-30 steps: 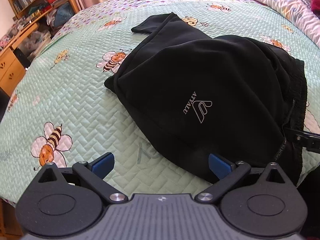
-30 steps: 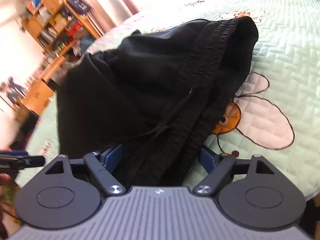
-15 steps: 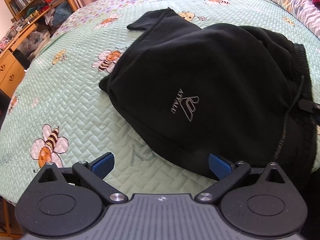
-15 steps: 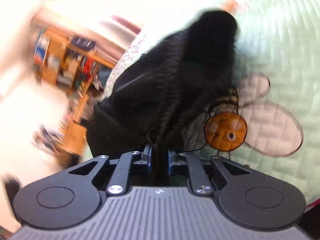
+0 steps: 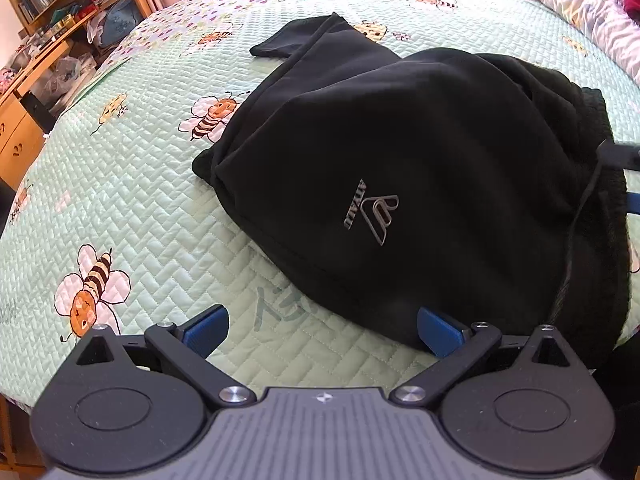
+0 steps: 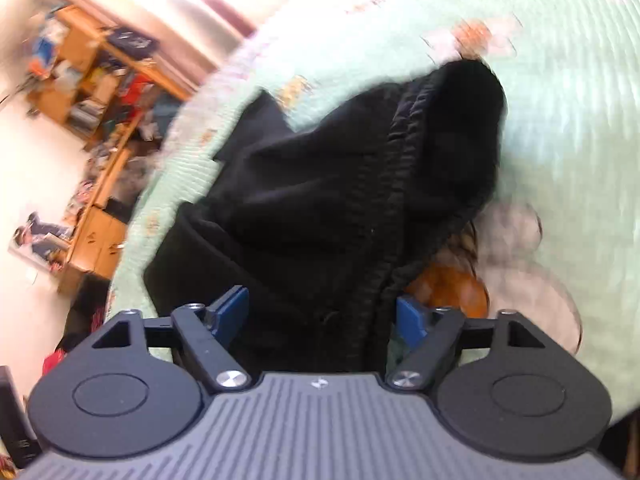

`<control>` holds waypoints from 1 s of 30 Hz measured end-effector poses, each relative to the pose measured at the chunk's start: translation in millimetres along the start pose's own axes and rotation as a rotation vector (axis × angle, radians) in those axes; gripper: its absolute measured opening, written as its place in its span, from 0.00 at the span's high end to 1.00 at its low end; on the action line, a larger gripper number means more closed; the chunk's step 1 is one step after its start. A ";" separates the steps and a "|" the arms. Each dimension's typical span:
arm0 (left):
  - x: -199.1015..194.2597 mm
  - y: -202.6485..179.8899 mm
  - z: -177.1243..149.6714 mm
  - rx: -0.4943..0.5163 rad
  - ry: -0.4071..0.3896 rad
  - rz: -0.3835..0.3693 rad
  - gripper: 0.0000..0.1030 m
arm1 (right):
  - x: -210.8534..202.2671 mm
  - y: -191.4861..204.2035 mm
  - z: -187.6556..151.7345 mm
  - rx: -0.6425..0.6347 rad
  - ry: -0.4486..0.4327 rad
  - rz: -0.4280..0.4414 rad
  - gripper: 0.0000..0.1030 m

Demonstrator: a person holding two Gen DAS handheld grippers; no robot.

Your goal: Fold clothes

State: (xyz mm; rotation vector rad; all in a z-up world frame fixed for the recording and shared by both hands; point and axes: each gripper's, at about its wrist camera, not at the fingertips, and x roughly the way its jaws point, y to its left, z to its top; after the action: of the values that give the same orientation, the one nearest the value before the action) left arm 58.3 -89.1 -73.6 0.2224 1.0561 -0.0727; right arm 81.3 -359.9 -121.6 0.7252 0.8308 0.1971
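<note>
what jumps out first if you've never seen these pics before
A crumpled black garment with a small silver logo lies heaped on a mint-green quilt printed with cartoon bees. The left gripper sits open at its near hem. In the blurred right wrist view, the right gripper is open around the ribbed waistband.

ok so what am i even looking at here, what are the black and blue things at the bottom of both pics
Those are handheld tongs with blue-tipped fingers, one in each of a person's hands, each carrying a camera looking forward along its fingers. One picture comes from the left tongs, one from the right tongs. Both are open and hold nothing. On the mint green quilted bedspread with bee prints lies a crumpled black garment with a small grey logo. Its gathered waistband sits between the right tongs' open fingers.
</note>
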 end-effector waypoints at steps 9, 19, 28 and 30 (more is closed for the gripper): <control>0.4 14.3 -1.2 -0.028 -0.008 0.011 0.02 | 0.9 -42.6 -42.5 -0.016 0.052 0.016 0.39; 3.6 30.6 -1.2 -0.067 -0.001 0.024 0.02 | -6.0 -29.5 -64.6 0.047 0.054 0.047 0.78; 1.2 43.0 4.8 -0.109 0.003 0.028 0.02 | -59.1 -52.1 -21.0 0.342 -0.166 0.516 0.85; -1.4 43.4 7.0 -0.115 0.005 0.033 0.02 | -87.2 -54.8 0.2 0.346 -0.293 0.550 0.85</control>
State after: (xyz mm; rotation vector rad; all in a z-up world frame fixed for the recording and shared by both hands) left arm 70.8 -48.3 -62.7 0.1357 1.0577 0.0180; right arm 16.7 -438.3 -104.8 1.2706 0.3716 0.4335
